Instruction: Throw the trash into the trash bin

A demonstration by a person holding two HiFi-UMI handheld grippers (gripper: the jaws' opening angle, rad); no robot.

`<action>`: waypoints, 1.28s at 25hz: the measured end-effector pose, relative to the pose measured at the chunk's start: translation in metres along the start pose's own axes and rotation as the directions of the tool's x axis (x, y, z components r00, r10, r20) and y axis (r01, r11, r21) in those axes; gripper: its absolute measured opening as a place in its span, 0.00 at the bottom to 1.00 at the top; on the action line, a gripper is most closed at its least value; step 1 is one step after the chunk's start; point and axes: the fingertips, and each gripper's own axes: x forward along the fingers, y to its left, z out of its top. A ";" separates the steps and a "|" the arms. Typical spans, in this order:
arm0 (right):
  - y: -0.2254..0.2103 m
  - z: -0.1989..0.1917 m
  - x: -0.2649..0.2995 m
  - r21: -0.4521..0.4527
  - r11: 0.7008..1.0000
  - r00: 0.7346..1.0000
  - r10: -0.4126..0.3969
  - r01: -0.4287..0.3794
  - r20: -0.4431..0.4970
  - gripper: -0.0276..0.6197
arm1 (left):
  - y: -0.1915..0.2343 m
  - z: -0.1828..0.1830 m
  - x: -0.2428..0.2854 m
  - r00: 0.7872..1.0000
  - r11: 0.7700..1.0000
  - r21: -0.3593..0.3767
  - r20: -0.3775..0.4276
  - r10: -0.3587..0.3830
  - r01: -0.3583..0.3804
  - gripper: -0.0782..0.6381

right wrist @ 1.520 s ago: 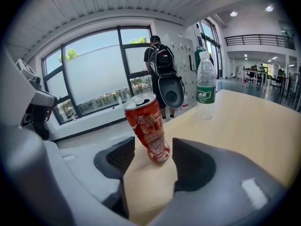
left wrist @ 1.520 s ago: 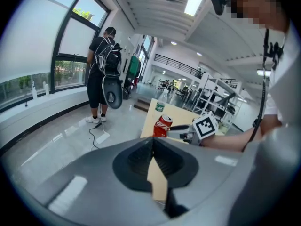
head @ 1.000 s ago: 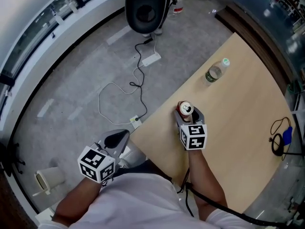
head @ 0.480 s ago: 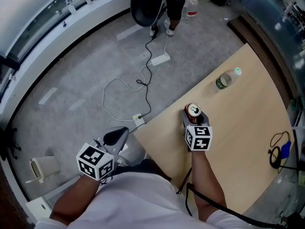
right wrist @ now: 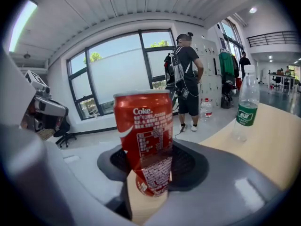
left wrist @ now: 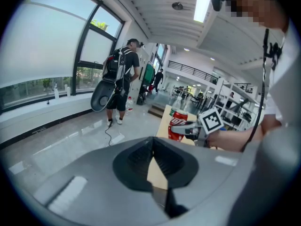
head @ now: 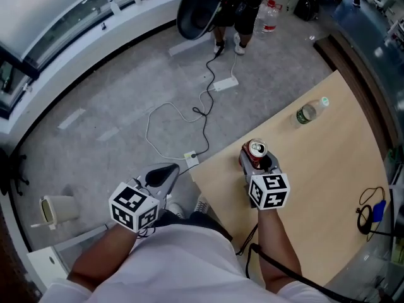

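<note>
A red Coke can (head: pixel 256 151) is between the fingers of my right gripper (head: pixel 255 161), above the near left corner of the wooden table (head: pixel 328 182). The jaws are closing and the pads press its sides. In the right gripper view the can (right wrist: pixel 146 140) leans a little, its base off the tabletop. My left gripper (head: pixel 161 177) hangs over the floor left of the table, its jaws shut with nothing between them (left wrist: pixel 153 161). From there the can (left wrist: pixel 178 126) shows ahead to the right. A clear plastic bottle with a green label (head: pixel 309 112) lies farther along the table.
A white container (head: pixel 53 210) lies on the grey floor at the left. A power strip (head: pixel 225 84) and white cables trail across the floor. A person with a backpack (head: pixel 233 5) stands at the far end. A black cable with a blue item (head: pixel 372 207) lies at the table's right edge.
The right gripper's jaws have closed on the can and raised it off the table. The left gripper has shifted slightly.
</note>
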 end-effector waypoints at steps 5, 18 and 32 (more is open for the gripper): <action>0.046 0.038 -0.019 -0.042 0.995 0.994 0.091 -0.088 0.062 0.32 | 0.025 0.009 -0.022 0.996 0.997 -0.055 0.065 0.065 -0.061 0.12; 0.149 0.084 -0.025 -0.142 0.946 0.946 0.307 -0.291 0.105 0.32 | 0.045 0.018 -0.073 0.967 0.982 -0.120 0.193 0.164 -0.143 0.12; 0.278 0.109 0.036 -0.216 0.882 0.900 0.434 -0.419 0.027 0.32 | 0.144 0.021 -0.152 0.922 0.961 -0.167 0.286 0.262 -0.221 0.12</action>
